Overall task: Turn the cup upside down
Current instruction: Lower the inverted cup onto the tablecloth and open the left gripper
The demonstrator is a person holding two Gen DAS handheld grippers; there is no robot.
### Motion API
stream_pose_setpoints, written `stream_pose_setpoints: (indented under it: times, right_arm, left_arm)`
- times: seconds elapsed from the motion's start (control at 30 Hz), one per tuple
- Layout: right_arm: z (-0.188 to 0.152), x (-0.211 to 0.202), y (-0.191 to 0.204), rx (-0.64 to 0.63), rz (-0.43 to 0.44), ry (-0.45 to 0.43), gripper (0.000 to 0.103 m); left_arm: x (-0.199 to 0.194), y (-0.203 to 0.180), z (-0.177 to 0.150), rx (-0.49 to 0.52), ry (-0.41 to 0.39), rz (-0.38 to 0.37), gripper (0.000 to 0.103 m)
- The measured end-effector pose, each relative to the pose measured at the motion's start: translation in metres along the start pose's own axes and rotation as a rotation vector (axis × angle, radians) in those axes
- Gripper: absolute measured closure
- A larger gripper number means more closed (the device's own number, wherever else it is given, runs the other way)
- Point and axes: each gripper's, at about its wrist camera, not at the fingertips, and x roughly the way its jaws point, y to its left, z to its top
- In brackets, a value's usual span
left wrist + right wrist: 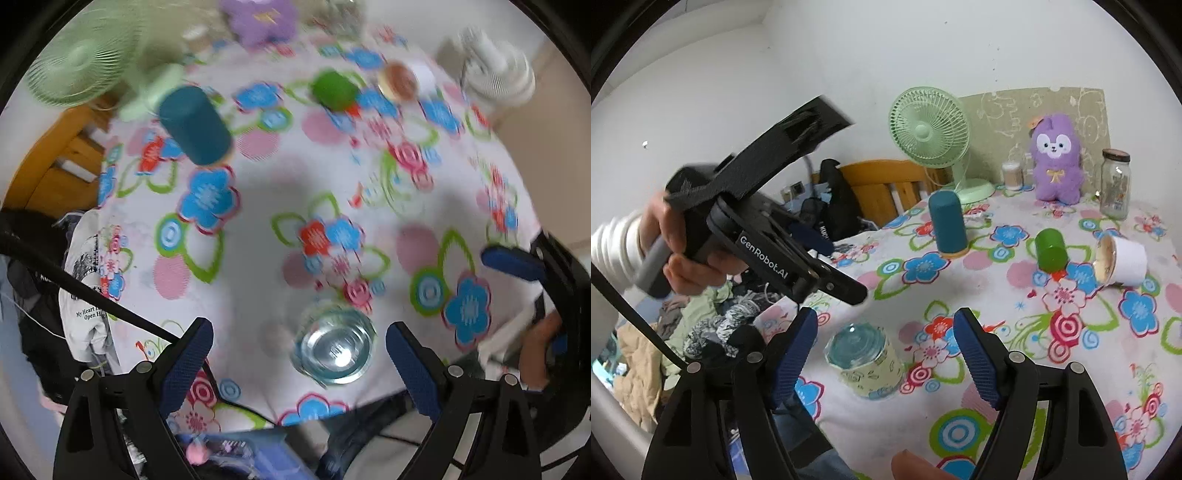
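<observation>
1. Fingers first: the left gripper is spread wide with nothing between its blue pads, and the right gripper is just as wide and just as empty.
2. The clear glass cup with the pale green printed sleeve sits on the flowery white tablecloth covering the bench, low and centre in both views, roughly between each pair of fingers but touching neither.
3. In the left wrist view the same cup shows a flat shiny disc facing up, and the right wrist view shows a closed glassy top. My read is that's the base, so the cup looks mouth-down already.
4. So the flip itself looks done to me. What's left is basically just backing both grippers off. The left view is smeared with blur, so I'm not totally sure about the cup's top.
5. Other stuff further back: a dark teal cylinder, a green plastic cup on its side, a white tub tipped over, a mint green desk fan and a purple plush toy in the upper right.
</observation>
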Motion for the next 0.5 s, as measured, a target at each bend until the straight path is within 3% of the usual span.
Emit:
stream_pose_setpoints:
  times: [0.27,0.5]
  right_arm:
    - [0.015,-0.003,-0.002,0.011,-0.082,-0.004,0.025]
    - [0.022,-0.002,0.001,0.037,-0.154,0.007,0.025]
  left_arm:
    - [-0.018,0.041,-0.018,-0.148,-0.243,-0.005,0.007]
    - [-0.029,0.052,-0.037,-0.178,-0.383,0.02,0.007]
